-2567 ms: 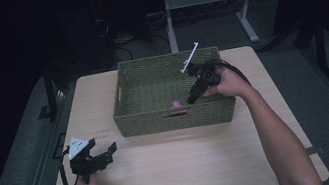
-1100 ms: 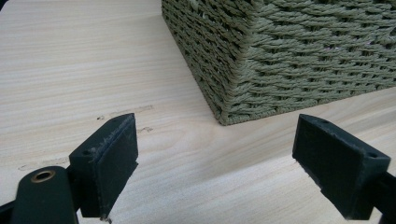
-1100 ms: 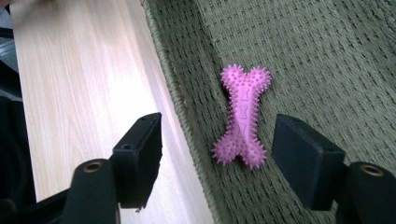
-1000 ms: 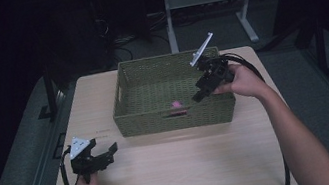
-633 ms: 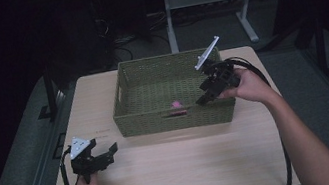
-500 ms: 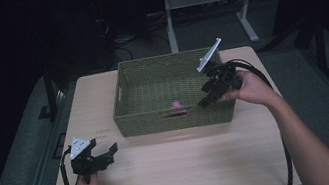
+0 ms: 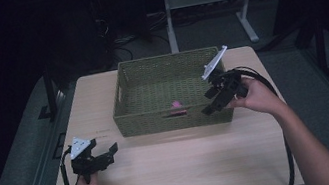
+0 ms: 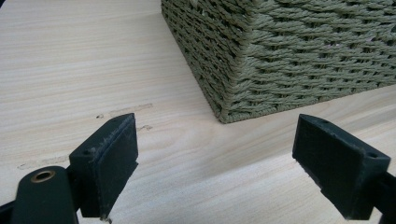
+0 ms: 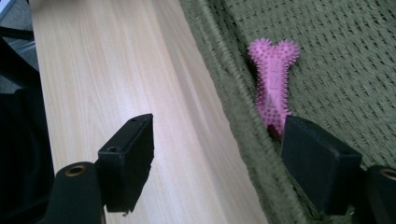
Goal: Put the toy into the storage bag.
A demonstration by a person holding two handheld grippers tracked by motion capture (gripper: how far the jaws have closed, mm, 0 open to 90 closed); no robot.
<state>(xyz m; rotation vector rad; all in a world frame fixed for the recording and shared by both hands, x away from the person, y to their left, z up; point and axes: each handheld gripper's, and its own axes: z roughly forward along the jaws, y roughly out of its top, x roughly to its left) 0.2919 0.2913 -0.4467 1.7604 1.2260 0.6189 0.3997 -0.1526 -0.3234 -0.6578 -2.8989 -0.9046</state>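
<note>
Woven olive-green basket (image 7: 171,99), one, rectangular, with a handle slot in each short wall; we list it standing at the far middle of the counter (image 7: 176,176). One pink bone-shaped toy (image 7: 176,104), studded with small nubs, lies flat on the basket floor against the near wall, touching neither pair of jaws.

Right gripper (image 7: 214,99): we see it held over the basket's near right corner, angled down and leftward. Its jaws stand wide apart and have just been opening; nothing sits between them. In the right gripper view they straddle the near rim, one over bare counter outside, the other above the weave inside, just beside the end of the toy (image 9: 273,79).

Left gripper (image 7: 107,152): we see it low over the near left of the counter, jaws spread wide and released, gripping nothing. In the left gripper view they point toward a lower corner of the basket (image 8: 280,51), well short of it.

Surface: one pale wood-grain counter, with faint marks. Room: dim, dark floor, a light metal frame and loose cables beyond.

Count: two grippers, one basket, one toy.
</note>
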